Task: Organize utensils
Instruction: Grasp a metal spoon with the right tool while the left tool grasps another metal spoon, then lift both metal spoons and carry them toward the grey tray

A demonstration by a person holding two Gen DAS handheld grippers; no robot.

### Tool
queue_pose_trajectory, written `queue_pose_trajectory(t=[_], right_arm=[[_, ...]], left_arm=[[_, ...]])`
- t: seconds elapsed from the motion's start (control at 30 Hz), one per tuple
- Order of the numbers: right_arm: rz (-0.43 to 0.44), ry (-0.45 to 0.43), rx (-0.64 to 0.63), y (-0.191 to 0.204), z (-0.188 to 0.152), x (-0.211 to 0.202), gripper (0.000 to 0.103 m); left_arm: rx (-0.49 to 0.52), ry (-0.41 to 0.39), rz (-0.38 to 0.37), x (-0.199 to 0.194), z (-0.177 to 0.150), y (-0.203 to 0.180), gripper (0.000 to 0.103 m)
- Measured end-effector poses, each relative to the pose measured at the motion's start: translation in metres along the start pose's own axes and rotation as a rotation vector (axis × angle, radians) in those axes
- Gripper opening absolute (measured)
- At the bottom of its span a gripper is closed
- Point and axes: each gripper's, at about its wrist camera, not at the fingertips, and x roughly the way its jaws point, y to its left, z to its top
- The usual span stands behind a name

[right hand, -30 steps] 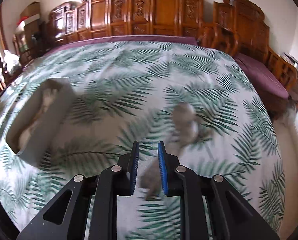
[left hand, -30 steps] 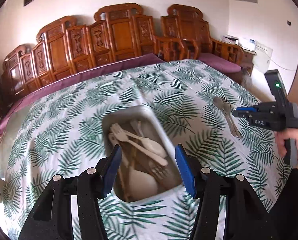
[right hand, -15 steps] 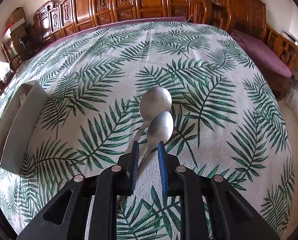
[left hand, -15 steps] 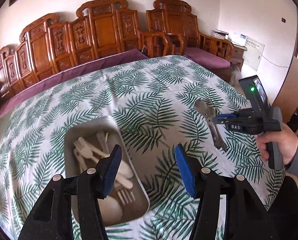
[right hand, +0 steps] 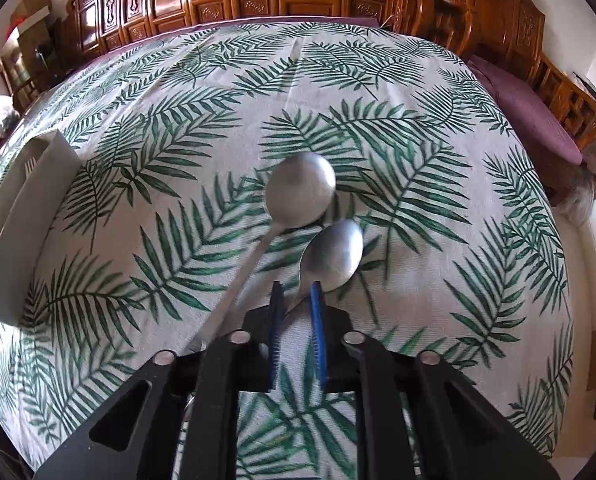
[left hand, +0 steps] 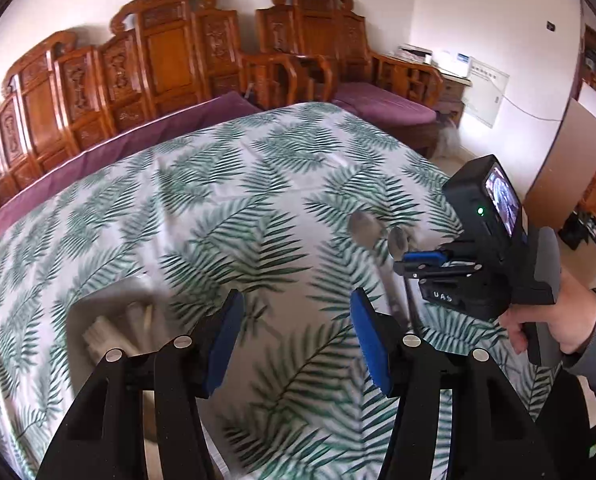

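Spoon pickup under way on the leaf-print tabletop (right hand: 438, 288).
Right gripper (right hand: 297, 300) fingers have just been closing, pinching the smaller of 2 silver metal spoons (right hand: 332, 256); left gripper (left hand: 296, 334) fingers spread, empty. Next: lift toward grey rectangular tray (right hand: 22, 216).

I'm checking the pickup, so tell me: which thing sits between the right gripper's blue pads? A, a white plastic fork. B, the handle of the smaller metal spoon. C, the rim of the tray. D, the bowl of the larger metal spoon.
B: the right gripper has its pads closed around the smaller spoon handle, while the larger spoon lies just to its left.
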Motion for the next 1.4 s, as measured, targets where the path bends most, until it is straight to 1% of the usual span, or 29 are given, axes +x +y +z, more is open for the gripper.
queue_pose_trajectory(t=[0.07, 0.2, 0.3, 0.4, 0.7, 0.77, 0.9, 1.03, 1.1, 1.17, 1.3, 1.33, 1.37, 1.4], right_arm=[[0.014, 0.011, 0.007, -0.007, -0.003, -0.002, 0.004], [0.059, 0.022, 0.046, -0.026, -0.016, -0.009, 0.003], [0.072, 0.024, 0.066, -0.036, -0.024, -0.015, 0.003], [0.071, 0.024, 0.057, -0.038, -0.03, -0.018, 0.003], [0.082, 0.007, 0.086, -0.054, -0.042, -0.026, 0.003], [0.083, 0.005, 0.083, -0.055, -0.044, -0.028, 0.003], [0.077, 0.002, 0.082, -0.057, -0.048, -0.029, 0.003], [0.081, 0.0, 0.092, -0.058, -0.051, -0.028, 0.003], [0.081, 0.0, 0.093, -0.058, -0.051, -0.028, 0.003], [0.08, 0.0, 0.094, -0.058, -0.052, -0.029, 0.003], [0.08, 0.0, 0.103, -0.058, -0.053, -0.03, 0.003], [0.08, 0.001, 0.106, -0.058, -0.053, -0.03, 0.003], [0.08, 0.001, 0.108, -0.058, -0.054, -0.03, 0.003], [0.082, 0.001, 0.11, -0.058, -0.054, -0.031, 0.003]], left_arm=[[0.002, 0.003, -0.018, 0.007, 0.006, -0.007, 0.053], [0.004, 0.022, -0.045, 0.029, 0.015, -0.022, 0.053], [0.005, 0.047, -0.066, 0.047, 0.021, -0.031, 0.053], [0.005, 0.076, -0.087, 0.068, 0.024, -0.041, 0.053], [0.047, 0.142, -0.095, 0.114, 0.039, -0.063, 0.053], [0.054, 0.153, -0.104, 0.12, 0.043, -0.067, 0.05], [0.073, 0.201, -0.1, 0.139, 0.046, -0.075, 0.036], [0.056, 0.255, -0.089, 0.154, 0.043, -0.076, 0.022], [0.049, 0.273, -0.088, 0.159, 0.04, -0.076, 0.019], [0.04, 0.293, -0.09, 0.164, 0.038, -0.076, 0.019], [0.025, 0.285, -0.089, 0.167, 0.038, -0.075, 0.019], [0.027, 0.282, -0.085, 0.168, 0.038, -0.075, 0.016], [0.037, 0.279, -0.068, 0.168, 0.038, -0.076, 0.011], [0.049, 0.276, -0.051, 0.168, 0.037, -0.077, 0.008]])
